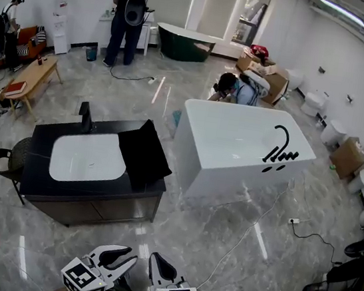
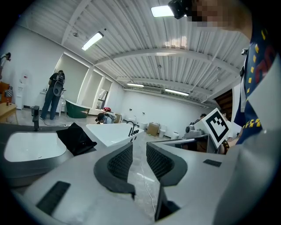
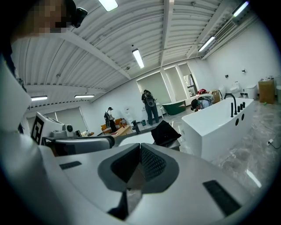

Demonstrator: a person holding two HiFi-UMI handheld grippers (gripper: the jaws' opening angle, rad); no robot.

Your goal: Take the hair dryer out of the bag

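Note:
A black bag (image 1: 142,153) lies flat on the right end of the dark vanity top (image 1: 94,193), beside the white sink basin (image 1: 89,157). No hair dryer shows in any view. Both grippers hang at the bottom of the head view, well short of the vanity and above the floor. My left gripper (image 1: 124,258) is open with nothing between its jaws; its own view (image 2: 139,151) shows the bag (image 2: 78,138) far off to the left. My right gripper (image 1: 154,260) is shut on nothing, pads together (image 3: 140,151), with the bag (image 3: 166,132) ahead of it.
A white freestanding bathtub (image 1: 242,150) with a black tap (image 1: 281,145) stands right of the vanity. A chair (image 1: 6,160) sits at the vanity's left. A cable (image 1: 250,232) runs across the floor. One person crouches behind the tub (image 1: 237,89), another stands at the back (image 1: 127,19).

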